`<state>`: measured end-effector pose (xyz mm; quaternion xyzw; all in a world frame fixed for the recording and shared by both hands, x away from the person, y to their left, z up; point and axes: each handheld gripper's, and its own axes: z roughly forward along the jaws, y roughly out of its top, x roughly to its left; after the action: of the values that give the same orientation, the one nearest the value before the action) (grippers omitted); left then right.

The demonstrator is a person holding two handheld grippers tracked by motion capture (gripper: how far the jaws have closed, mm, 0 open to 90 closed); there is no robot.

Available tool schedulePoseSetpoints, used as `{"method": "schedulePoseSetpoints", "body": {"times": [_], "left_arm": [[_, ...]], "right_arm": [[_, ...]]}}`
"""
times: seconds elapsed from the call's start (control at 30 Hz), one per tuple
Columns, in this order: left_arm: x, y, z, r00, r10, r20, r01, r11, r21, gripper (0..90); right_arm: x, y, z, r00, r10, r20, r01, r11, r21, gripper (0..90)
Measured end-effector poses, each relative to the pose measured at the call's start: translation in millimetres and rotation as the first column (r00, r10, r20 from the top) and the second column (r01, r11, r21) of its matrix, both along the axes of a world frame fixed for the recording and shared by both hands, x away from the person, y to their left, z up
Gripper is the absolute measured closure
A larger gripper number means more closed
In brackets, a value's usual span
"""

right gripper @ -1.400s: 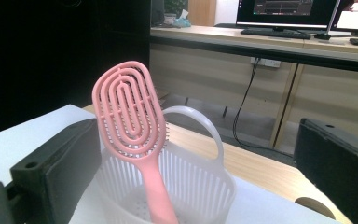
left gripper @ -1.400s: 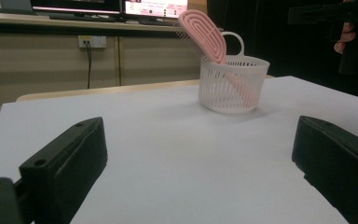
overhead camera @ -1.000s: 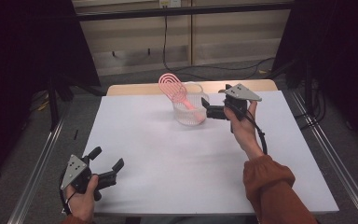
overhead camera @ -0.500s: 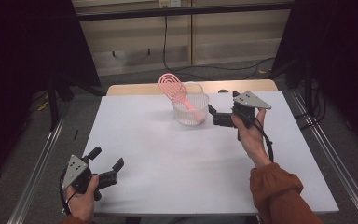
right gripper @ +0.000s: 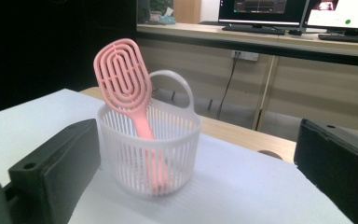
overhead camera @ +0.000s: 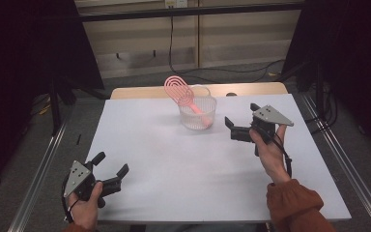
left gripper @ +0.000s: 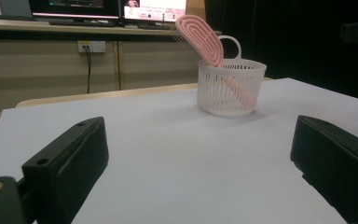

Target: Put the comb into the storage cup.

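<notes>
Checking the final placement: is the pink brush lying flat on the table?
No, the pink brush stands tilted inside the white basket, handle down.

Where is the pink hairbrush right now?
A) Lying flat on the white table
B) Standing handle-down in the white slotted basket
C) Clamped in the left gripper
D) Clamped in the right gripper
B: the pink hairbrush stands handle-down in the white basket, head leaning out over the rim, and both grippers are open and apart from it.
</notes>
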<state>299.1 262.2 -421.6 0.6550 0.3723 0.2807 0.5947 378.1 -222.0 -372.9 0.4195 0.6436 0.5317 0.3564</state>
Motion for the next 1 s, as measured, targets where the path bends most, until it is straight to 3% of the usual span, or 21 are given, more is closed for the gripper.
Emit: {"method": "schedulePoseSetpoints", "body": {"times": [0.17,0.23,0.57,0.77,0.83,1.0], "left_arm": [[-0.2,0.9,0.8,1.0000,0.003,-0.006,-0.003,1.0000,0.001,3.2],[-0.2,1.0,0.9,1.0000,0.005,-0.003,-0.005,1.0000,-0.005,3.2],[0.1,3.2,0.6,0.9995,0.031,-0.007,-0.031,0.9995,-0.001,3.1],[-0.6,3.3,0.8,0.9990,0.045,0.004,-0.045,0.9990,-0.001,3.1],[-1.2,3.0,0.6,0.9987,0.051,0.007,-0.051,0.9987,0.003,3.1],[-1.5,3.2,0.6,0.9985,0.055,0.006,-0.055,0.9985,0.000,3.1]], "right_arm": [[-9.2,-7.9,-1.8,0.9993,-0.036,0.012,0.036,0.9988,-0.033,0.7],[-12.1,-12.3,-2.8,0.9989,-0.047,0.005,0.047,0.9988,-0.013,0.9],[-34.0,-27.0,-3.8,0.9982,-0.051,0.031,0.051,0.9986,-0.009,0.0],[-44.4,-34.4,-4.0,0.9965,-0.071,0.043,0.073,0.9968,-0.032,0.0],[-48.5,-36.7,-5.4,0.9928,-0.103,0.061,0.106,0.9930,-0.052,0.7],[-59.3,-43.6,-12.3,0.9921,-0.114,0.051,0.116,0.9929,-0.028,0.3]]}}
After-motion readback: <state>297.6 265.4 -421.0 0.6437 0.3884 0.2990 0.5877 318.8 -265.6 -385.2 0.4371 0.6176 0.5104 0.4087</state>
